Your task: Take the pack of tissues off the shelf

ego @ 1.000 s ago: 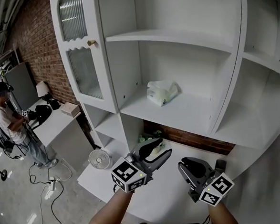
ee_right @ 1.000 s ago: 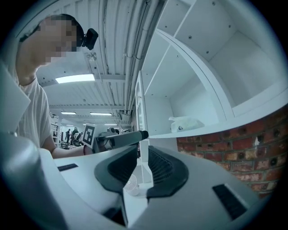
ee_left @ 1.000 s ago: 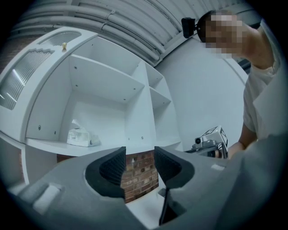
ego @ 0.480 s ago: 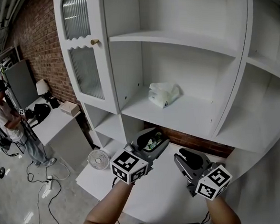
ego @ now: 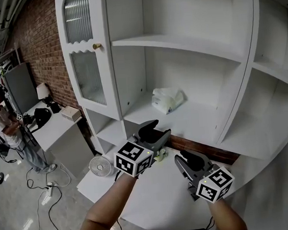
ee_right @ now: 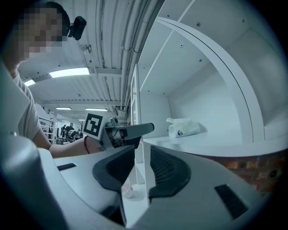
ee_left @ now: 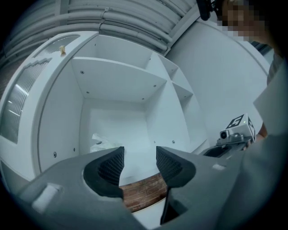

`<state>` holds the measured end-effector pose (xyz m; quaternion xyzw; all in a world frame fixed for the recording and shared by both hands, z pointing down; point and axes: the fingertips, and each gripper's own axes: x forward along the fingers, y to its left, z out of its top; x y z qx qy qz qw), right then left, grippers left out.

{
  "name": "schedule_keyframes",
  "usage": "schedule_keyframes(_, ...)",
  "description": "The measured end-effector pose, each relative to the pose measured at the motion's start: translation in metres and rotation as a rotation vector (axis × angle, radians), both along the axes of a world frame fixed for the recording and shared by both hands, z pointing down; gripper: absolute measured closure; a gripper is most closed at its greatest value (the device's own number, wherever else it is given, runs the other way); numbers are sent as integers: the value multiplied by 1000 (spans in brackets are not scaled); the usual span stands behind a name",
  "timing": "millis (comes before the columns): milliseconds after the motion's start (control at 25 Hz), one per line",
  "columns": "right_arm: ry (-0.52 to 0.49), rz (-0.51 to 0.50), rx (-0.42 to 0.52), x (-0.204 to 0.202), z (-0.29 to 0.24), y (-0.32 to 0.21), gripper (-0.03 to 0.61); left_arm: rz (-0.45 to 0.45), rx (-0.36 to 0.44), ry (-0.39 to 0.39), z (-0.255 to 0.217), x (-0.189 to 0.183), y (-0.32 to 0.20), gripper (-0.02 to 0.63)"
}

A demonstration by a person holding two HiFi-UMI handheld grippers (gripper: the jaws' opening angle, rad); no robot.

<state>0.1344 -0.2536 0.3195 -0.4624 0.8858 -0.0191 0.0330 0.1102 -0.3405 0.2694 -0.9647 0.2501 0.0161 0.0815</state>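
The pack of tissues (ego: pixel 166 99), a white crinkled plastic pack, lies on the middle shelf (ego: pixel 198 119) of a white cabinet. It also shows in the left gripper view (ee_left: pixel 101 143) and the right gripper view (ee_right: pixel 183 128). My left gripper (ego: pixel 155 131) is held level just below and in front of the shelf's edge, short of the pack. Its jaws (ee_left: pixel 139 159) have just been opening and hold nothing. My right gripper (ego: pixel 186 158) hangs lower and to the right, its jaws (ee_right: pixel 141 164) apart and empty.
A ribbed-glass cabinet door (ego: pixel 83 57) stands left of the shelf. Below the shelf on the white counter (ego: pixel 154 190) lie a small green-and-white item (ego: pixel 160 155) and a small fan (ego: pixel 99 165). A person (ego: pixel 2 122) stands far left by a desk (ego: pixel 61 125).
Both grippers have risen towards the shelf, the left one further, up and forward. The left jaws stand wider than before.
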Motion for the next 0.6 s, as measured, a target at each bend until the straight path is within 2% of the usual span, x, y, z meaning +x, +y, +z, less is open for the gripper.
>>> schedule_keyframes(320, 0, -11, -5, -6, -1, -5, 474, -71, -17, -65, -14, 8, -36, 405)
schedule_keyframes(600, 0, -11, 4, -7, -6, -4, 472, -100, -36, -92, -20, 18, -58, 405)
